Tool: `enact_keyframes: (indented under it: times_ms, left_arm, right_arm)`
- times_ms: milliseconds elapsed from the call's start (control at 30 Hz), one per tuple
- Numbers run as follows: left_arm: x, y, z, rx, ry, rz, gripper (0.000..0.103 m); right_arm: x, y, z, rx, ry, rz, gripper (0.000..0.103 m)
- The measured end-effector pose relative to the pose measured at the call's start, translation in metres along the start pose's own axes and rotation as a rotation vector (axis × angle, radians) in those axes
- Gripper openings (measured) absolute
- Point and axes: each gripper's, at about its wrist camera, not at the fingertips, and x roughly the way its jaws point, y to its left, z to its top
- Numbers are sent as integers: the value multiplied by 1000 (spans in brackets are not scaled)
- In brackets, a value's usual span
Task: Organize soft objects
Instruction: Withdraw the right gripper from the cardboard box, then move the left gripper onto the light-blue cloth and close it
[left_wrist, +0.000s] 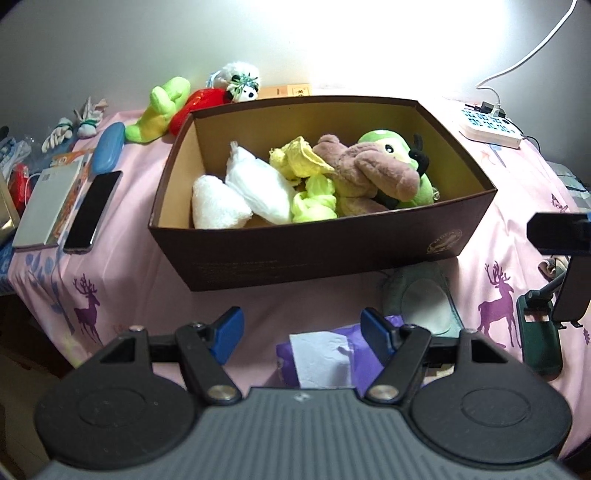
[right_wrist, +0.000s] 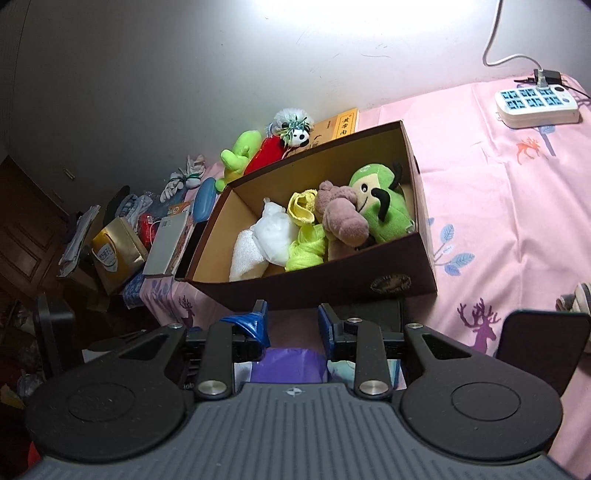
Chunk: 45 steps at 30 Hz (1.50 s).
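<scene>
A dark brown box (left_wrist: 295, 254) (right_wrist: 332, 280) stands on the pink cloth. It holds a green plush (left_wrist: 391, 147) (right_wrist: 384, 199), a brown plush (left_wrist: 365, 170) (right_wrist: 343, 218), yellow cloths (left_wrist: 299, 158) (right_wrist: 303, 206) and white soft bundles (left_wrist: 255, 184) (right_wrist: 273, 232). A green plush (left_wrist: 159, 110) (right_wrist: 236, 151), a red one (left_wrist: 195, 103) and a white fluffy one (left_wrist: 240, 81) (right_wrist: 293, 125) lie behind the box. My left gripper (left_wrist: 301, 328) is open and empty in front of the box, above a purple tissue pack (left_wrist: 325, 354). My right gripper (right_wrist: 293, 325) is open and empty near the box front.
A phone (left_wrist: 92, 210), a grey booklet (left_wrist: 48, 206) and a blue case (left_wrist: 109, 146) lie left of the box. A white power strip (left_wrist: 487, 127) (right_wrist: 535, 103) sits at the back right. A grey-green slipper (left_wrist: 421, 299) and a dark green stand (left_wrist: 539, 339) lie at the front right.
</scene>
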Motion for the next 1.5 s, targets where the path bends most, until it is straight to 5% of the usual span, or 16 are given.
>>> enact_keyframes:
  times_ms: [300, 800, 1167, 1500]
  left_arm:
    - [3, -50, -1, 60, 24, -9, 75]
    - [38, -135, -31, 344, 60, -7, 76]
    - [66, -181, -49, 563, 69, 109, 77]
    - [87, -174, -26, 531, 61, 95, 79]
  right_arm:
    - [-29, -34, -34, 43, 69, 22, 13]
    - [-84, -97, -68, 81, 59, -64, 14]
    - [-99, -131, -76, 148, 45, -34, 16]
    - [-108, -153, -78, 203, 39, -25, 16]
